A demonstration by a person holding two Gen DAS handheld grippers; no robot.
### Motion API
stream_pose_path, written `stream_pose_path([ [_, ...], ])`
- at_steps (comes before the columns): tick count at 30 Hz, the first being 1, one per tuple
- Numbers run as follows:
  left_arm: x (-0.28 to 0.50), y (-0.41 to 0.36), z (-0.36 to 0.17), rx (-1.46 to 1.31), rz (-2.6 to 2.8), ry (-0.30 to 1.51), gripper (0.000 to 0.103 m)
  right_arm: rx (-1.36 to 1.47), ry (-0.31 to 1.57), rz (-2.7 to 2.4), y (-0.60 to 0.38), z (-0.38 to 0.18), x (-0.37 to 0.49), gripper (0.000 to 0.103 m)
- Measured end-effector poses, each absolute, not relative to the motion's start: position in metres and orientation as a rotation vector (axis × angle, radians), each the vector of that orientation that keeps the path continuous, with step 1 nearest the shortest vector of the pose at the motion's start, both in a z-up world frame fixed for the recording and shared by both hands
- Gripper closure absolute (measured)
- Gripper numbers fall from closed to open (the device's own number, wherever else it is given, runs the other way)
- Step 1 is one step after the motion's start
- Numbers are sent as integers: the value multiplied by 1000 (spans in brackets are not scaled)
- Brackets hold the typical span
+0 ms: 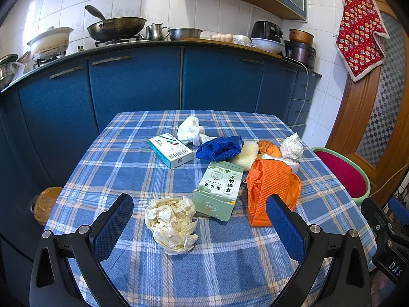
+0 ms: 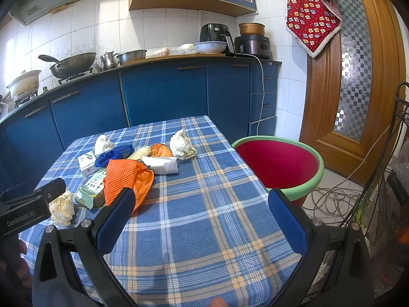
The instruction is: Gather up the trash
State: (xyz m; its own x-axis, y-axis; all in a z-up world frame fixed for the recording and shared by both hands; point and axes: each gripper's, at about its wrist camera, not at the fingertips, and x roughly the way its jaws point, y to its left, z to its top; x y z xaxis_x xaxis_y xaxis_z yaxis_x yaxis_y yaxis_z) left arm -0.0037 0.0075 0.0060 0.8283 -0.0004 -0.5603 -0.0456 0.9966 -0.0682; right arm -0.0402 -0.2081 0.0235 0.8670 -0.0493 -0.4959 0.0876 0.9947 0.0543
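Note:
Trash lies on the blue plaid table [image 1: 217,268]. A crumpled cream paper ball [image 1: 171,223] sits between the fingers of my open left gripper [image 1: 199,213], just ahead of the tips. Beyond it lie a green box [image 1: 219,188], an orange mesh bag [image 1: 271,186], a white-teal box [image 1: 170,151], a blue cloth [image 1: 219,148] and white paper wads [image 1: 291,147]. My right gripper [image 2: 202,207] is open and empty over bare tablecloth [image 2: 204,230]; the orange bag [image 2: 127,179] lies at its left finger. A red bin with a green rim [image 2: 278,163] stands right of the table.
Blue kitchen cabinets [image 1: 138,81] with a wok and pots stand behind the table. A wooden door [image 2: 352,76] and loose cables [image 2: 332,199] are on the right. A wire rack [image 2: 398,133] is at the far right. A yellow-lined bin [image 1: 46,204] sits left of the table.

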Motion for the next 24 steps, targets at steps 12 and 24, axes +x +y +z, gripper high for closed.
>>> stream_pose_path([
  [12,-4,7,6,-81,24,595,0,77,517,-71,-208,24,-40,1],
  [24,-4,7,8,-82,25,596,0,78,517,-70,-208,25,-40,1],
])
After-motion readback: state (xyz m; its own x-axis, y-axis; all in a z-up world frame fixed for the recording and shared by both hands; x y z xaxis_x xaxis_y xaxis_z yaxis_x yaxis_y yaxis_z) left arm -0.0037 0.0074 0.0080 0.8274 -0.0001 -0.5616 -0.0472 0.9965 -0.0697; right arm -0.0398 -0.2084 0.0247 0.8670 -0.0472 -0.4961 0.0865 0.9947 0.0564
